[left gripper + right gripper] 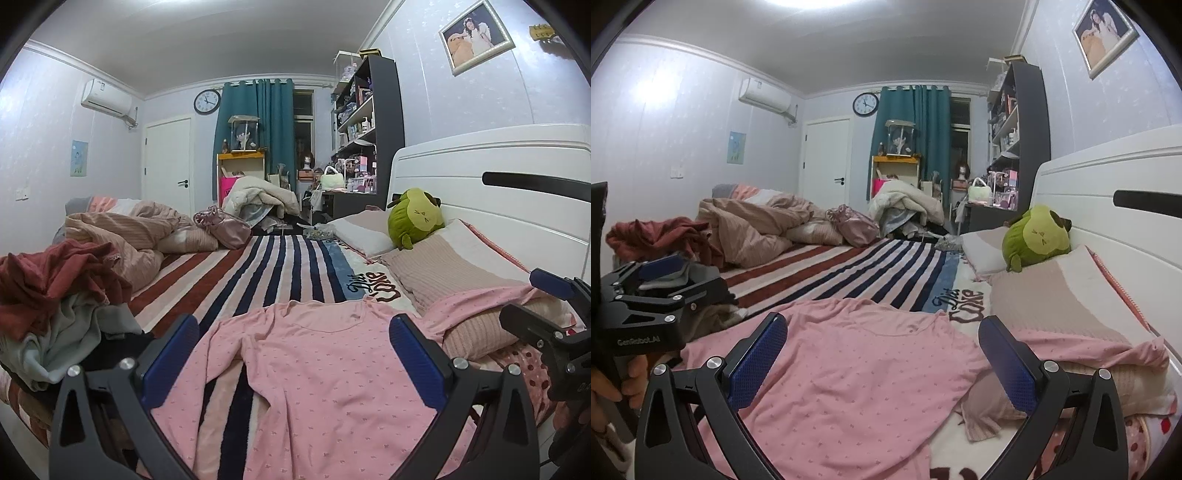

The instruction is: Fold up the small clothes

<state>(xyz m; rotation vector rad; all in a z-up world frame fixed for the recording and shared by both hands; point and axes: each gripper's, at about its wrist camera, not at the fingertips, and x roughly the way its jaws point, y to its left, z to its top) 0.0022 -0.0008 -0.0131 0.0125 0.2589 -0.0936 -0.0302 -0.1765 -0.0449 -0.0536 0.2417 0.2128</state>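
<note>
Bedroom, striped blanket (pixel 280 269) over the bed. Pink long-sleeved top (pixel 314 369) lies spread flat on it, one sleeve draped over a beige pillow (pixel 1052 310). Left gripper (pixel 295 354) and right gripper (pixel 882 354) both gape wide above the top, holding nothing. Heap of clothes (pixel 55 295) at left.

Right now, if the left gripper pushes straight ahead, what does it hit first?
Probably the pink top spread on the striped blanket; the open left gripper hangs over its chest, though height is unclear.
</note>
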